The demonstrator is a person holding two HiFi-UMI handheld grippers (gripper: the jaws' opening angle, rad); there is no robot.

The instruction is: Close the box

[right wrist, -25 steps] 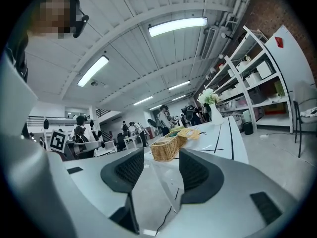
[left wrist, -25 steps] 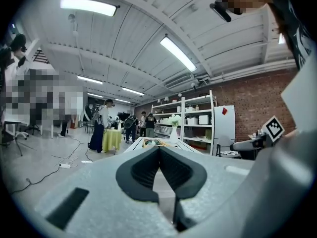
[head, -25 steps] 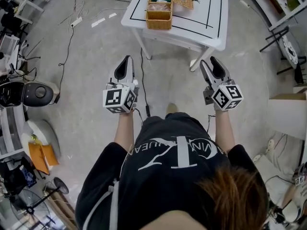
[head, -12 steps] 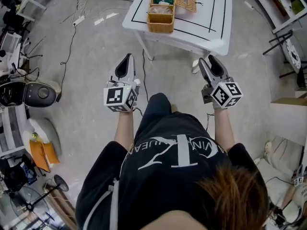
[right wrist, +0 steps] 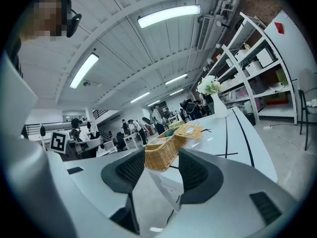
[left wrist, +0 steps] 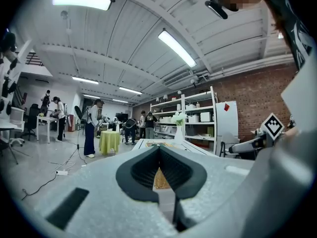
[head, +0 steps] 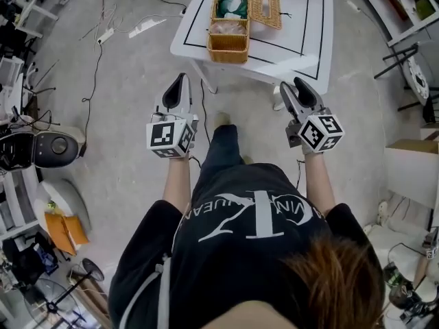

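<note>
Jaws of your left gripper (head: 180, 82) meet at the tips, empty; those of your right gripper (head: 296, 86) stand wide, just eased inward, with nothing between. Closing hasn't begun: the white line-marked table (head: 309, 40) is well ahead at 12 o'clock, the tan wicker box (head: 228, 43) is on it, and its woven lid (head: 265, 8) is flung open at its 3 o'clock. Its green contents (head: 232, 2) are unclear.

White lettering crossed the chest of the person's black T-shirt (head: 254, 218), upside down around a large interlocked monogram. Only fragments showed, and none could be read with certainty. The square black-and-white markers on the left gripper (head: 180, 81) and right gripper (head: 291, 85) held patterns, no letters.
</note>
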